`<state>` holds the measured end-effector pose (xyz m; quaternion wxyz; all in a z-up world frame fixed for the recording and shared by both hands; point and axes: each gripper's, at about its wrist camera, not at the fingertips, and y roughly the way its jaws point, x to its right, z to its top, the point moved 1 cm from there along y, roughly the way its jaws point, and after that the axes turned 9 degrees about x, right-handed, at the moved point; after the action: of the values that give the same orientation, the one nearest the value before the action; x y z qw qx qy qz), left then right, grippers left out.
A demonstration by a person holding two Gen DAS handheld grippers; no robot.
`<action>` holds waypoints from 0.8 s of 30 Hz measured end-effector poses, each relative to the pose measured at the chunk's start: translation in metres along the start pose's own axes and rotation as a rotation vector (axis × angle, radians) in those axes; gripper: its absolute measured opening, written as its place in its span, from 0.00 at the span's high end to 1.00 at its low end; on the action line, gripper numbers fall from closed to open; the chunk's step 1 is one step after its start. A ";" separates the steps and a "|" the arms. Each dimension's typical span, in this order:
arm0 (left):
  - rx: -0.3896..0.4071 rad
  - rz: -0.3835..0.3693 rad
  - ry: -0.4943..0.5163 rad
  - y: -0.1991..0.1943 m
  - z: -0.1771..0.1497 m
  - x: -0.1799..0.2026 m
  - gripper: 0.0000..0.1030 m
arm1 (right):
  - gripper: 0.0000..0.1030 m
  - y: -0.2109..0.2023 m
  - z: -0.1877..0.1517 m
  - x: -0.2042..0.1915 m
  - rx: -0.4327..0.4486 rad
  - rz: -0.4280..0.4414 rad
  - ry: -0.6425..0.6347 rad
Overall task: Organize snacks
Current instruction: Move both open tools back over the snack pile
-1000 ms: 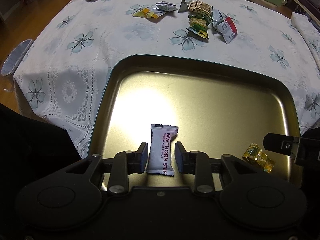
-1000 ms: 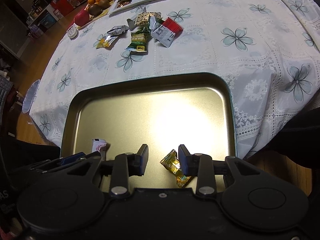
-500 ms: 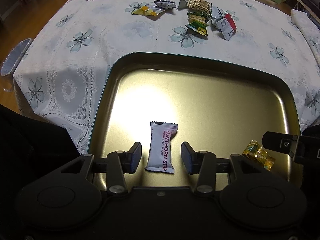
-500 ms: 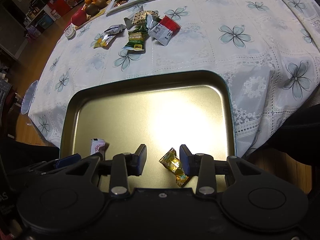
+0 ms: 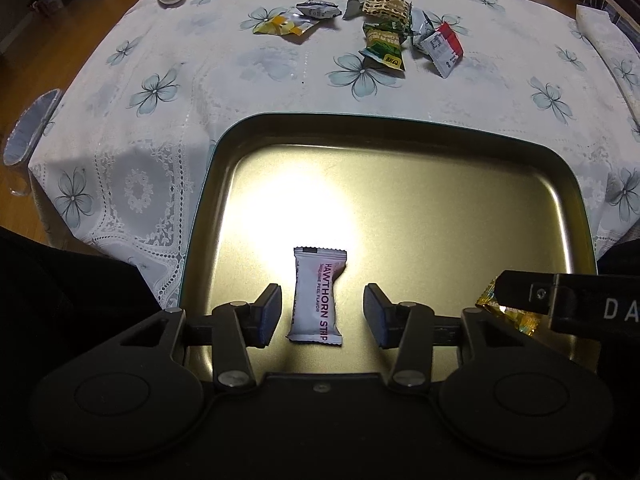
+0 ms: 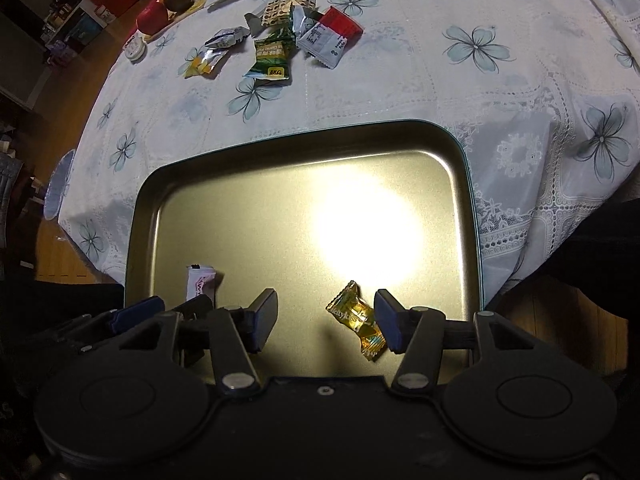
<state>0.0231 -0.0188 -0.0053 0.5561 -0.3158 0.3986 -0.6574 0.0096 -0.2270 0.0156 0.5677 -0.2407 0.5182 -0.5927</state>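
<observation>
Right wrist view: the right gripper [image 6: 326,322], jaws opening, frees the gold candy [image 6: 358,320], which touches the right pad low in frame and might snag. The left gripper [image 5: 320,314], jaws opening, clears the hawthorn strip packet [image 5: 317,295].

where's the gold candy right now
In the right wrist view the gold candy lies on the tray floor near its front edge, between the right gripper's opening jaws, beside the right-hand pad.

Dim room, glare on tray [image 5: 440,200]
</observation>
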 end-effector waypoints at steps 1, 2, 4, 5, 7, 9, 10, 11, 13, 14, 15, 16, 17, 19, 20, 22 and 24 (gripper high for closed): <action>-0.007 0.001 0.003 0.000 0.001 0.001 0.47 | 0.45 0.000 0.001 0.000 -0.007 -0.006 0.001; -0.014 0.001 0.005 0.001 0.002 0.001 0.47 | 0.45 0.000 0.002 0.000 -0.012 -0.014 0.003; -0.027 0.001 0.010 0.002 0.004 0.001 0.47 | 0.45 0.001 0.005 0.002 -0.024 -0.032 0.010; -0.033 0.002 0.011 0.003 0.005 0.001 0.47 | 0.45 0.001 0.006 0.002 -0.033 -0.035 0.011; -0.045 -0.002 0.009 0.004 0.008 0.000 0.47 | 0.45 0.003 0.009 0.002 -0.054 -0.026 0.013; -0.059 -0.012 0.003 0.004 0.013 -0.002 0.47 | 0.45 0.003 0.012 0.002 -0.075 -0.019 0.015; -0.066 -0.015 -0.002 0.005 0.016 -0.003 0.47 | 0.45 0.003 0.013 0.001 -0.082 -0.017 0.014; -0.070 -0.017 -0.004 0.005 0.020 -0.004 0.47 | 0.45 0.004 0.015 0.000 -0.087 -0.019 0.010; -0.073 -0.019 -0.006 0.005 0.026 -0.005 0.47 | 0.45 0.004 0.019 -0.001 -0.094 -0.020 0.001; -0.073 -0.018 -0.004 0.005 0.030 -0.005 0.47 | 0.45 0.004 0.022 -0.002 -0.099 -0.020 -0.004; -0.072 -0.017 0.000 0.005 0.033 -0.005 0.47 | 0.45 0.004 0.024 -0.003 -0.103 -0.020 -0.007; -0.070 -0.018 0.006 0.005 0.037 -0.005 0.47 | 0.45 0.005 0.027 -0.003 -0.106 -0.019 -0.010; -0.066 -0.017 0.012 0.005 0.043 -0.005 0.47 | 0.45 0.006 0.030 -0.004 -0.110 -0.019 -0.012; -0.055 -0.013 0.021 0.005 0.053 -0.004 0.47 | 0.45 0.008 0.037 -0.005 -0.113 -0.017 -0.014; -0.048 -0.011 0.025 0.004 0.059 -0.004 0.47 | 0.45 0.008 0.042 -0.007 -0.114 -0.016 -0.016; -0.034 -0.008 0.032 0.005 0.070 -0.004 0.47 | 0.45 0.010 0.050 -0.008 -0.111 -0.018 -0.021; -0.024 -0.007 0.040 0.006 0.080 -0.003 0.47 | 0.45 0.012 0.059 -0.009 -0.108 -0.021 -0.020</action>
<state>0.0950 -0.0298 0.0282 0.5419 -0.3103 0.4164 -0.6608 0.0684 -0.2367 0.0282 0.5528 -0.2822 0.5412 -0.5673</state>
